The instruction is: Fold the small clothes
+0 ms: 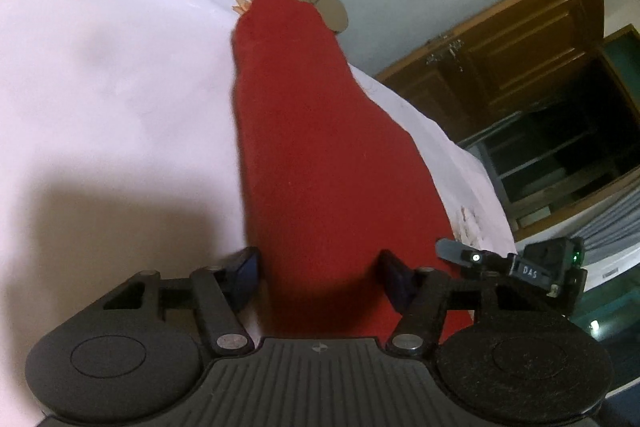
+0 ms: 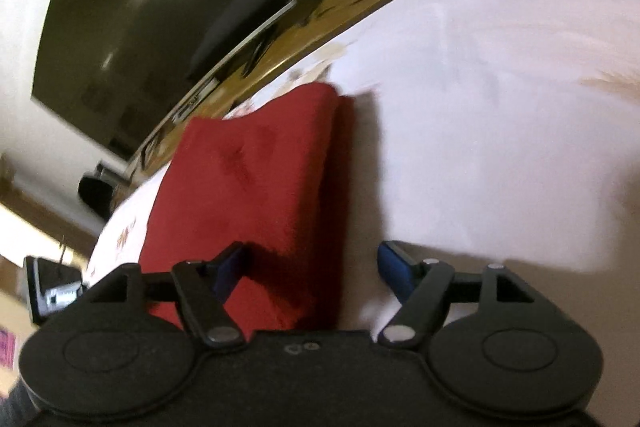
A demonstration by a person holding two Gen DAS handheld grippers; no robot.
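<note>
Both the left gripper (image 1: pixel 318 273) and right gripper (image 2: pixel 312 267) hover with fingers wide over the folded red cloth (image 1: pixel 320 131) on the bed (image 1: pixel 120 87); the fold seems finished, so next comes pressing flat or setting aside.

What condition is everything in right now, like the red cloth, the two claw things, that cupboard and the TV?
Red cloth: folded, lying on the bedsheet.
Left gripper: open, fingers either side of the cloth's near end.
Right gripper: open, holding nothing.
Wooden cupboard door: swung open.
TV: screen dark.
</note>
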